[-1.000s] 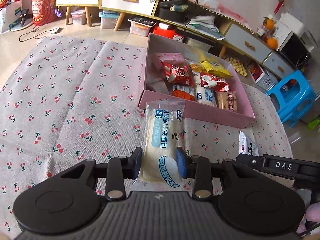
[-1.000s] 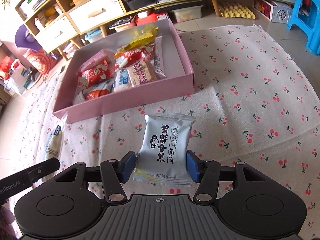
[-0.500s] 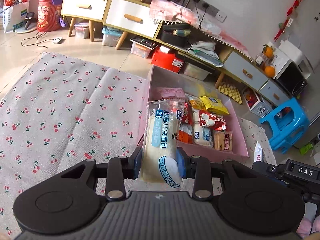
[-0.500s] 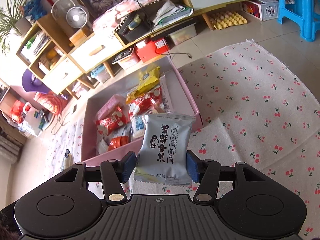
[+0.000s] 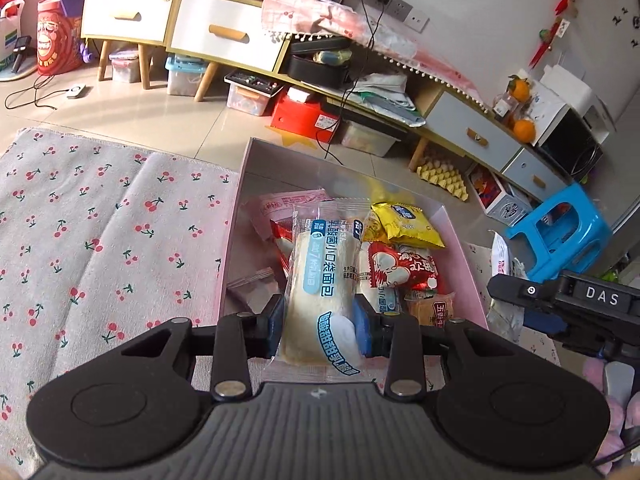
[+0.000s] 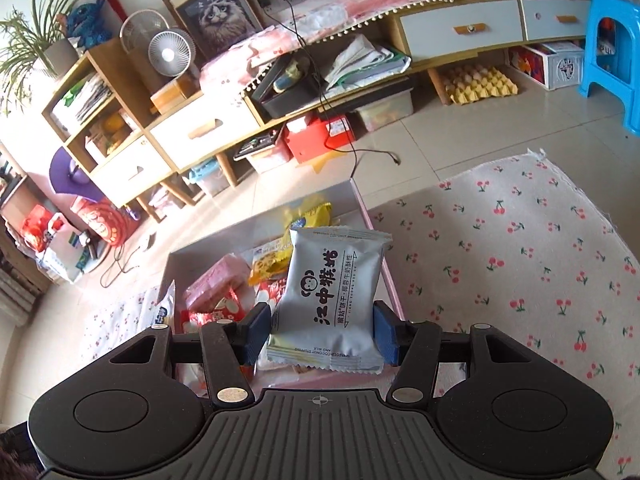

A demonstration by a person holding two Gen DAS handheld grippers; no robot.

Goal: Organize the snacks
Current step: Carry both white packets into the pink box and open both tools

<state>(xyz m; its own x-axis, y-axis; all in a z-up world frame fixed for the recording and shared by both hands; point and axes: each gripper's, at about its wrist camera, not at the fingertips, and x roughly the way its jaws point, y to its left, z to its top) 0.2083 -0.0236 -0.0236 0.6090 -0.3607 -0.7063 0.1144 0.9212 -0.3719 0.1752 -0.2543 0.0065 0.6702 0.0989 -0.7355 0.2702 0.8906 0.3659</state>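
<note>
My left gripper (image 5: pixel 318 330) is shut on a clear-wrapped bread roll packet (image 5: pixel 322 276) with blue print, held above the near end of the pink box (image 5: pixel 236 216). The box holds several snack packets, among them a yellow one (image 5: pixel 406 220) and a red one (image 5: pixel 400 270). My right gripper (image 6: pixel 320 334) is shut on a silver-grey biscuit packet (image 6: pixel 332 296) with a monkey logo, held over the same pink box's (image 6: pixel 376 248) right side. The right gripper's body (image 5: pixel 572 300) shows at the right of the left wrist view.
The box sits on a cherry-print cloth (image 5: pixel 92 240) that also shows in the right wrist view (image 6: pixel 520 248). A white packet (image 5: pixel 502 264) lies on the cloth right of the box. A blue stool (image 5: pixel 560 232), low cabinets (image 5: pixel 224 32) and floor bins stand beyond.
Both grippers have lifted and moved forward with their packets, from above the cloth in front of the box to over the box itself.
</note>
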